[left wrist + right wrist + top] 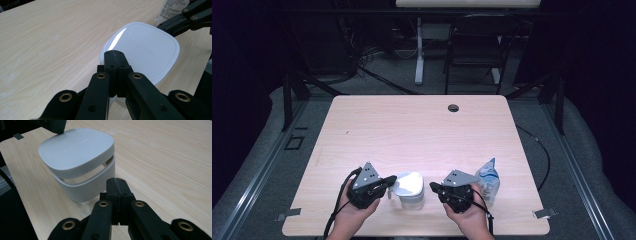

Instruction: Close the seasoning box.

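Hand-held gripper (114, 51) — lid (142, 47) lettering unreadable

A white lidded container (411, 189) sits low in the frame between the left gripper (387, 186) and right gripper (434, 188); a plastic bag (488, 179) lies lower right on the table (412, 125).

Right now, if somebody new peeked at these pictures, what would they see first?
First, the white lidded container near the front edge of the wooden table, its lid lifted a little above the body. The left gripper sits at its left and the right gripper at its right, both with jaws shut and holding nothing. A clear plastic pouch lies beyond the right gripper.
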Demonstrator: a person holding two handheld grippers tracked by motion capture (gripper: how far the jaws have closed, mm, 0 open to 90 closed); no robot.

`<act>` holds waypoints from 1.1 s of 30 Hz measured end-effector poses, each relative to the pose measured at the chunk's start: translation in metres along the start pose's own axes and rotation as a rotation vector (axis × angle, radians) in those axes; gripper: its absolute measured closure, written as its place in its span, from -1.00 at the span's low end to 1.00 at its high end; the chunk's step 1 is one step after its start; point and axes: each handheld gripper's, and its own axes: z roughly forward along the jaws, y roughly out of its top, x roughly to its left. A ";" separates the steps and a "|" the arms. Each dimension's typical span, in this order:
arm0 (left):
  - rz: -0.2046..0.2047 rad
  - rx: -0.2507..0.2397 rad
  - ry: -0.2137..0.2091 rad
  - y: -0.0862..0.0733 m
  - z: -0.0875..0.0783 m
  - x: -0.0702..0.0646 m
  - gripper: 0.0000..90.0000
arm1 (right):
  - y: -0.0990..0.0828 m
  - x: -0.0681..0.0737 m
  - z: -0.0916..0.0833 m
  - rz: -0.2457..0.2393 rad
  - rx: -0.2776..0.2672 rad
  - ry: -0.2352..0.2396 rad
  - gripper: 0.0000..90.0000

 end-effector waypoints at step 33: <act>0.000 -0.002 0.006 -0.001 0.000 -0.001 1.00 | 0.008 0.014 0.006 -0.053 0.015 0.033 1.00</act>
